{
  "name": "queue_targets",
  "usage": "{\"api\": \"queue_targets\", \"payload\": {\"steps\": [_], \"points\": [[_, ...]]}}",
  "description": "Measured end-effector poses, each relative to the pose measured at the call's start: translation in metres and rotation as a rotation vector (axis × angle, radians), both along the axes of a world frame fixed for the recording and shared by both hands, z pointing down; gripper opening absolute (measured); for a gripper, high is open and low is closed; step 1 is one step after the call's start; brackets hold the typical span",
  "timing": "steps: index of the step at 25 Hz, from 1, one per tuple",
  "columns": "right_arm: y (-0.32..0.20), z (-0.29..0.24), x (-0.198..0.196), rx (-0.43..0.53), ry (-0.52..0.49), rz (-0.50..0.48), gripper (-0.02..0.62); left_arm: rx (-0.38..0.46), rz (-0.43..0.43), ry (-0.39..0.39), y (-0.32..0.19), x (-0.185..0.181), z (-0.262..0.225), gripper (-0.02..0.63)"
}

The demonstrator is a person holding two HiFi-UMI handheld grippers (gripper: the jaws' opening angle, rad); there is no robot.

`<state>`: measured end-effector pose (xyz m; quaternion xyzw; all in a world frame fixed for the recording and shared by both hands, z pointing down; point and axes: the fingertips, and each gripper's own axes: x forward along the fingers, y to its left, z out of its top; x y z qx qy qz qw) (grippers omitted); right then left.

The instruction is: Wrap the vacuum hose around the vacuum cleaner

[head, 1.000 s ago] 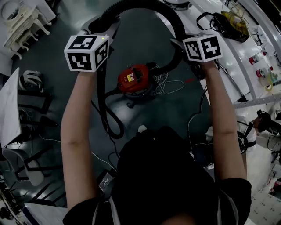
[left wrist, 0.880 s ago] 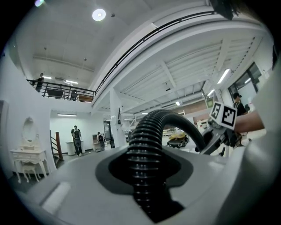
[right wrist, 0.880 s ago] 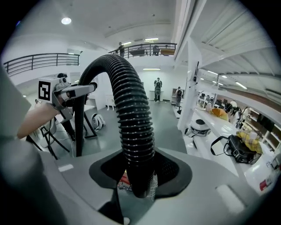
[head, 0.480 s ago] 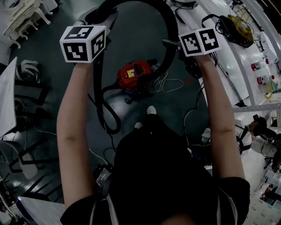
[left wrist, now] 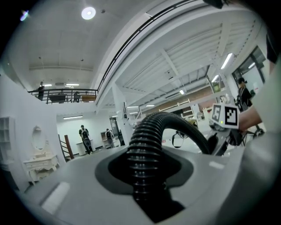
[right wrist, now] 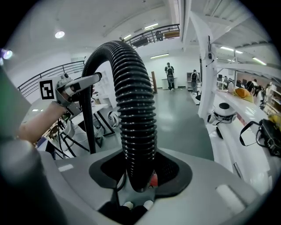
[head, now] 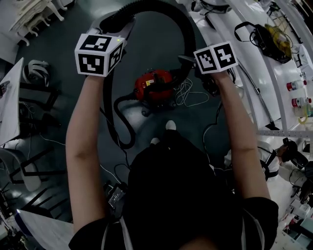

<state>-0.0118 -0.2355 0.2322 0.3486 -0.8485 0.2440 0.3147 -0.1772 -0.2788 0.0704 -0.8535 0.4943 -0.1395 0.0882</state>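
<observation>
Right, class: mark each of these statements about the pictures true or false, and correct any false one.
The left gripper and the right gripper both clamp the black ribbed vacuum hose. True.
The red canister vacuum cleaner stands on a table. False: it stands on the dark floor.
The hose arches in the air between the grippers. True.
The hose lies coiled around the vacuum cleaner. False: it isn't wrapped yet.

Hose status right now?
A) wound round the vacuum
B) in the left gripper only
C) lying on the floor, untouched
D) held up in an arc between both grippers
D: the hose arches from the left gripper to the right gripper, both shut on it, above the vacuum.
</observation>
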Motion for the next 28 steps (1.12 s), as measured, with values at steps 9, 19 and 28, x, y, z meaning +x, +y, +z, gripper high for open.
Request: {"api": "queue_targets", "payload": {"steps": [9, 19, 28], "points": [[-0.005, 0.009, 0.026, -0.025, -0.025, 0.044, 0.178, -0.027, 0.059, -0.022, -0.020, 0.029, 0.013, 0.144], [0.022, 0.047, 0.078, -0.119, 0.004, 0.121, 0.177, -0.112, 0.188, -0.070, -0.023, 0.082, 0.058, 0.144], [0.044, 0.097, 0.117, -0.203, 0.078, 0.167, 0.178, -0.197, 0.247, -0.099, -0.020, 0.118, 0.114, 0.144]]}}
